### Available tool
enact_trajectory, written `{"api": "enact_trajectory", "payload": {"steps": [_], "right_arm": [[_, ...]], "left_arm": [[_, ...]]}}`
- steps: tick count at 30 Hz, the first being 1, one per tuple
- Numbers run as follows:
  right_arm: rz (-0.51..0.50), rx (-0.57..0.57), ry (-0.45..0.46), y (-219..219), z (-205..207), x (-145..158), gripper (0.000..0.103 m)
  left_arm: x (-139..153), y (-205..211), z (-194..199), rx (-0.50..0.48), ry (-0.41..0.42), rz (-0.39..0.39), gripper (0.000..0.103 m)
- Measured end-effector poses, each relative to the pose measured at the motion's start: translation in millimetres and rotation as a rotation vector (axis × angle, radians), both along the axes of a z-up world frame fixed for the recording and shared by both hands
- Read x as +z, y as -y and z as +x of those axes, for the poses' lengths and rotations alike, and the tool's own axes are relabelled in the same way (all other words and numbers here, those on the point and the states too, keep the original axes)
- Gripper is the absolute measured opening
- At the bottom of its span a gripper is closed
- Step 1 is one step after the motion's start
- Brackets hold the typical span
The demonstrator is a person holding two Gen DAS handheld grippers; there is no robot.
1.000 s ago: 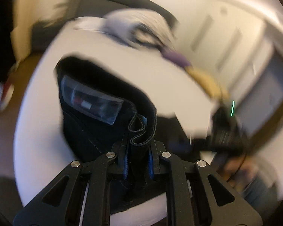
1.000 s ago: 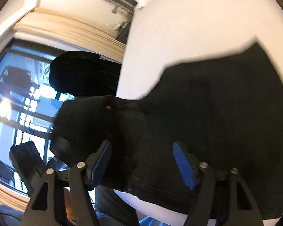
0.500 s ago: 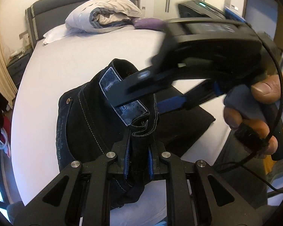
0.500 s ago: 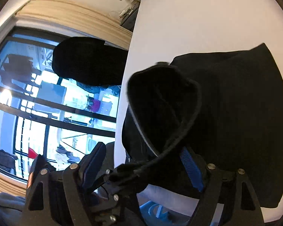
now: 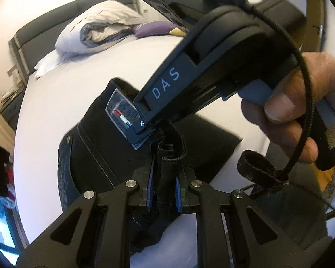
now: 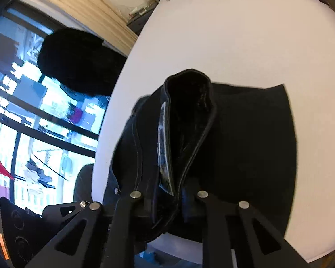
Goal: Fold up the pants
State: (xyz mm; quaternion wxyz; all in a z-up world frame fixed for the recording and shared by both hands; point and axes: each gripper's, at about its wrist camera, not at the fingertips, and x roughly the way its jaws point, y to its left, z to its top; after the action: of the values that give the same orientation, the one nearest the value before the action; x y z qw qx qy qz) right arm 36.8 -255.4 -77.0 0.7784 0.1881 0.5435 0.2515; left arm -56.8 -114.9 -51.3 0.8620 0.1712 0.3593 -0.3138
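Black pants (image 5: 100, 156) lie on the white bed (image 5: 67, 89), waistband lifted. The left gripper (image 5: 163, 189) has its jaws pinched tight on the waistband. The right gripper (image 6: 167, 203) likewise has its jaws clamped on the pants; its fingertips are buried in cloth. Only the left view shows the pillow (image 5: 100, 29), the right hand (image 5: 301, 111) and the waistband label (image 5: 121, 114); only the right view shows the window (image 6: 22, 122).

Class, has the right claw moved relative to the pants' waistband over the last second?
Yes. The right claw, earlier open beside the pants, has closed onto the waistband, above the white bed.
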Motion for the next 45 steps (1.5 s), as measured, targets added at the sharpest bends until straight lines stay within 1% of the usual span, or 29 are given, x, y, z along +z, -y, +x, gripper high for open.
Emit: {"api": "enact_trajectory", "payload": {"steps": [4, 7, 11, 14, 16, 20, 22, 23, 24, 26, 27, 28, 29, 31, 32, 33, 34, 35, 37, 38, 40, 41, 42, 43, 45], "right_arm": [[0.037, -0.017, 0.029, 32, 8, 7, 0.018], [0.032, -0.021, 0.023, 54, 12, 0, 0.018], [0.065, -0.057, -0.009, 77, 15, -21, 0.018], [0.093, -0.084, -0.039, 87, 12, -39, 0.018], [0.108, -0.095, -0.049, 87, 10, -48, 0.018], [0.155, -0.127, -0.077, 84, 10, -76, 0.018], [0.195, -0.138, -0.079, 89, 7, -87, 0.018], [0.225, -0.146, -0.074, 92, 5, -90, 0.018], [0.233, -0.148, -0.07, 90, 4, -91, 0.019], [0.235, -0.152, -0.061, 90, 1, -89, 0.021], [0.23, -0.158, -0.061, 90, -1, -88, 0.023], [0.222, -0.166, -0.062, 91, -2, -86, 0.024], [0.207, -0.177, -0.059, 92, -3, -82, 0.028], [0.165, -0.218, -0.045, 98, -6, -72, 0.032], [0.131, -0.256, -0.035, 105, -7, -65, 0.038], [0.1, -0.287, -0.031, 109, -9, -59, 0.048], [0.083, -0.306, -0.028, 112, -10, -54, 0.048], [0.103, -0.311, -0.012, 109, -11, -41, 0.048], [0.142, -0.269, 0.035, 95, -12, -22, 0.048], [0.154, -0.227, 0.06, 81, -10, -11, 0.048], [0.187, -0.132, 0.088, 50, -6, 3, 0.048], [0.202, -0.089, 0.098, 35, -4, 5, 0.048], [0.203, -0.054, 0.093, 22, -1, 2, 0.048], [0.193, -0.042, 0.078, 16, 1, -3, 0.048], [0.167, -0.051, 0.005, 9, 7, -26, 0.048]], "left_arm": [[13, 31, 7, -0.036, 0.014, -0.019, 0.014], [9, 50, 16, -0.057, 0.008, -0.001, 0.014], [-5, 79, 25, -0.091, -0.018, 0.018, 0.014], [-23, 97, 30, -0.109, -0.055, 0.037, 0.014], [-33, 105, 31, -0.117, -0.075, 0.049, 0.014], [-61, 114, 42, -0.116, -0.134, 0.055, 0.014], [-71, 115, 50, -0.107, -0.174, 0.04, 0.018], [-72, 112, 52, -0.105, -0.205, 0.016, 0.019], [-70, 109, 54, -0.104, -0.231, -0.008, 0.022], [-56, 93, 57, -0.102, -0.294, -0.073, 0.025], [-51, 86, 57, -0.1, -0.308, -0.1, 0.026], [-41, 70, 57, -0.094, -0.315, -0.156, 0.026], [-34, 55, 56, -0.079, -0.303, -0.185, 0.026], [-26, 29, 59, -0.029, -0.286, -0.219, 0.026], [-23, 10, 62, 0.01, -0.278, -0.24, 0.026], [-22, -13, 66, 0.065, -0.272, -0.267, 0.027], [-23, -29, 70, 0.107, -0.269, -0.283, 0.027], [-26, -46, 75, 0.157, -0.273, -0.296, 0.027], [-38, -73, 92, 0.238, -0.303, -0.305, 0.027], [-47, -78, 92, 0.265, -0.322, -0.322, 0.026], [-51, -86, 94, 0.266, -0.328, -0.348, 0.027], [-55, -81, 98, 0.245, -0.333, -0.363, 0.027], [-57, -86, 100, 0.239, -0.333, -0.37, 0.027], [-63, -85, 102, 0.233, -0.336, -0.376, 0.027], [-76, -71, 110, 0.214, -0.368, -0.354, 0.027]]}}
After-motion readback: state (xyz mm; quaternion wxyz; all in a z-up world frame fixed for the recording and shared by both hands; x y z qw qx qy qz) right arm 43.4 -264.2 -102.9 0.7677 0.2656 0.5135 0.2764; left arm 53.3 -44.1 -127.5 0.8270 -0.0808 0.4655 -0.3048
